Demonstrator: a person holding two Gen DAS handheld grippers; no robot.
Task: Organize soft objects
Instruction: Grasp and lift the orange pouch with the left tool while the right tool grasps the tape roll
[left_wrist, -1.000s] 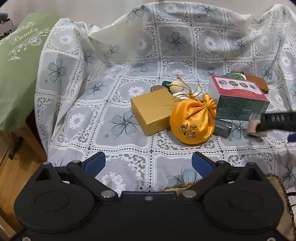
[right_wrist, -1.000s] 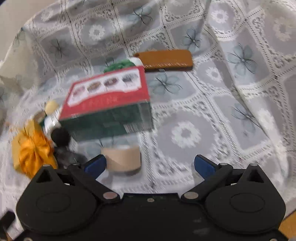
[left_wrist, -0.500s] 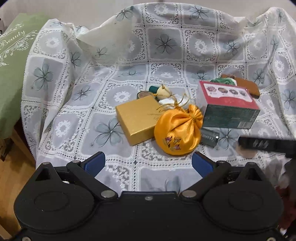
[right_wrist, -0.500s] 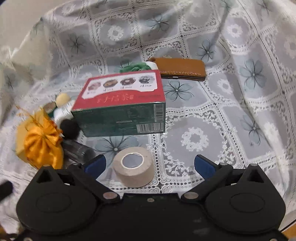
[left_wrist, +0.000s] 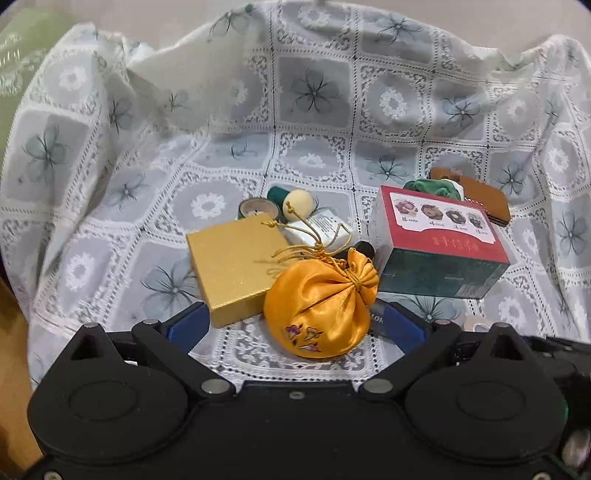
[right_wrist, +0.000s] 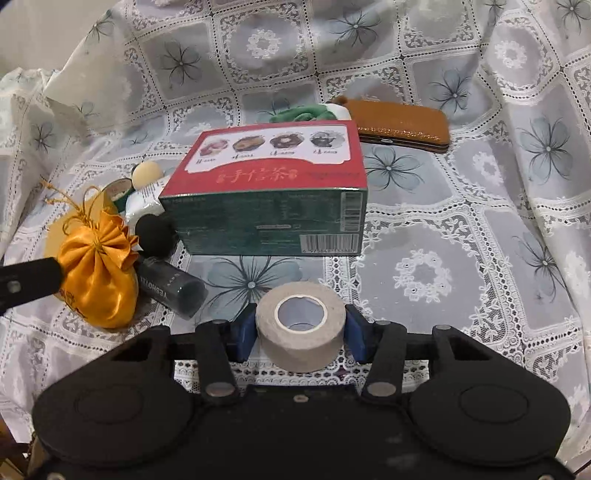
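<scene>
The lace floral cloth (right_wrist: 461, 229) drapes softly under everything. On it the stiff red-and-green tea box (right_wrist: 273, 192) serves as landmark: to its left the glossy satin orange pouch (left_wrist: 321, 306) now sits between the wide-open pads of the left gripper (left_wrist: 291, 325), which has closed in on it. Just in front of the box, the right gripper (right_wrist: 301, 328), spread a second ago, now clamps the matte beige tape roll (right_wrist: 301, 325), so lifting looks possible.

Home, lace cover (left_wrist: 314, 92), green cushion (left_wrist: 14, 74)
</scene>
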